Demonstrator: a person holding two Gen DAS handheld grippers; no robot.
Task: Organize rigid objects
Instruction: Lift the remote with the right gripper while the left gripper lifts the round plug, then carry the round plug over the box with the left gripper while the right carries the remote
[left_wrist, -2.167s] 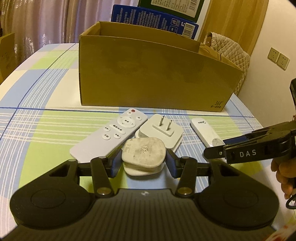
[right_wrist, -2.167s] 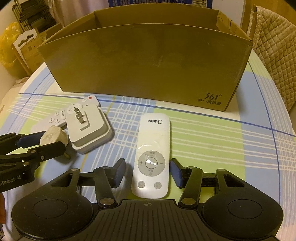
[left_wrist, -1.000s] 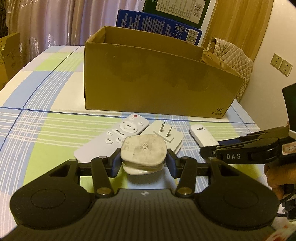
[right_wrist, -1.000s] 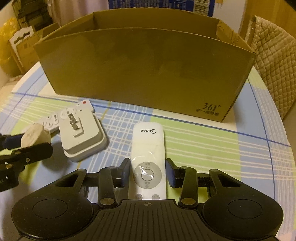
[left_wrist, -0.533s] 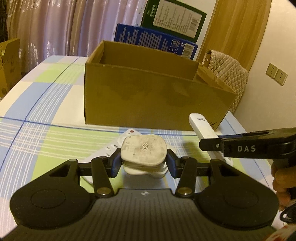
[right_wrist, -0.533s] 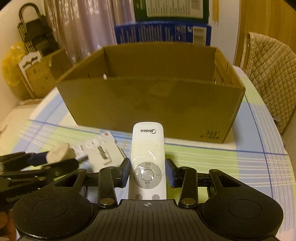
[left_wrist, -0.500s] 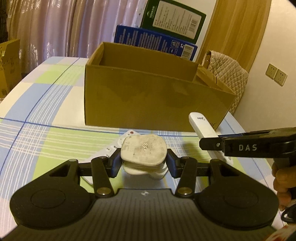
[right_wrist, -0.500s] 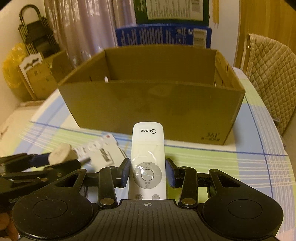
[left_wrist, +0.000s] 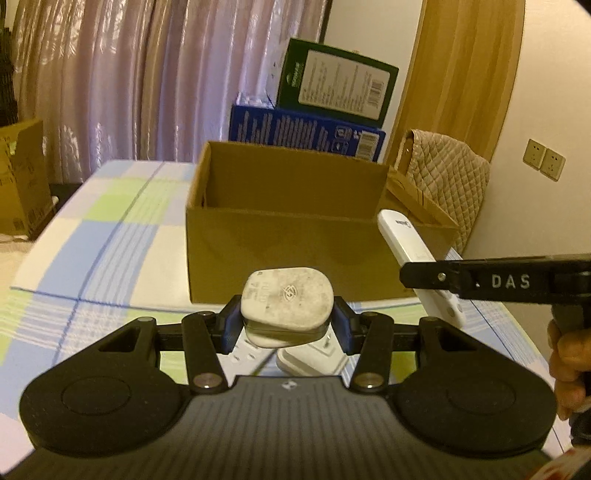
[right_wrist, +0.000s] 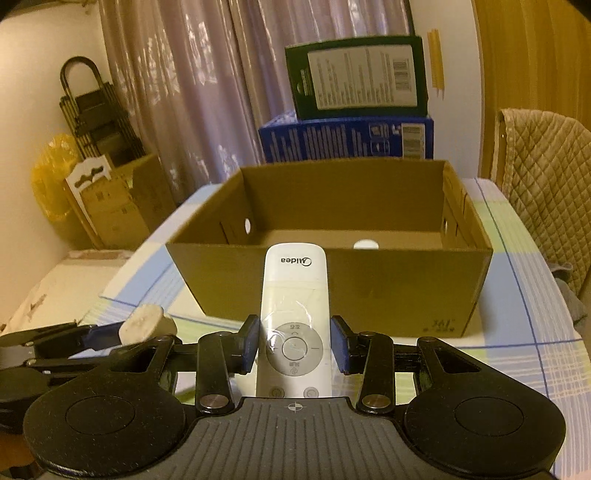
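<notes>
1. The right wrist view looks over the near wall of the cardboard box (right_wrist: 332, 291) and shows its floor, with one small white round thing (right_wrist: 365, 244) lying near the far right; the left wrist view sees only the box's (left_wrist: 291, 254) front wall and inner back wall, not the floor.
2. The left wrist view alone shows what lies on the checked tablecloth (left_wrist: 96, 236) under the gripper: a white plug adapter (left_wrist: 310, 360) and part of a white remote (left_wrist: 247, 350), both largely covered by the gripper's frame.
3. The left gripper (left_wrist: 287, 322) is clamped on a worn white plug (left_wrist: 287, 303), its blue pads pressed to the plug's two sides; the plug is held off the table, in front of the box's near wall.
4. The right gripper (right_wrist: 294, 345) is clamped on a white Midea remote (right_wrist: 294, 314) at its round button pad; the remote juts forward, its far end overlapping the box's near rim.
5. From the left, the right gripper (left_wrist: 410, 275) appears edge-on with the remote (left_wrist: 413, 254) slanting through it, and a hand (left_wrist: 567, 365) is cut off at the right edge.
6. From the right, the left gripper (right_wrist: 122, 338) and plug (right_wrist: 146, 325) show at the left, blurred.
7. The remote's near end is hidden under the gripper body.
</notes>
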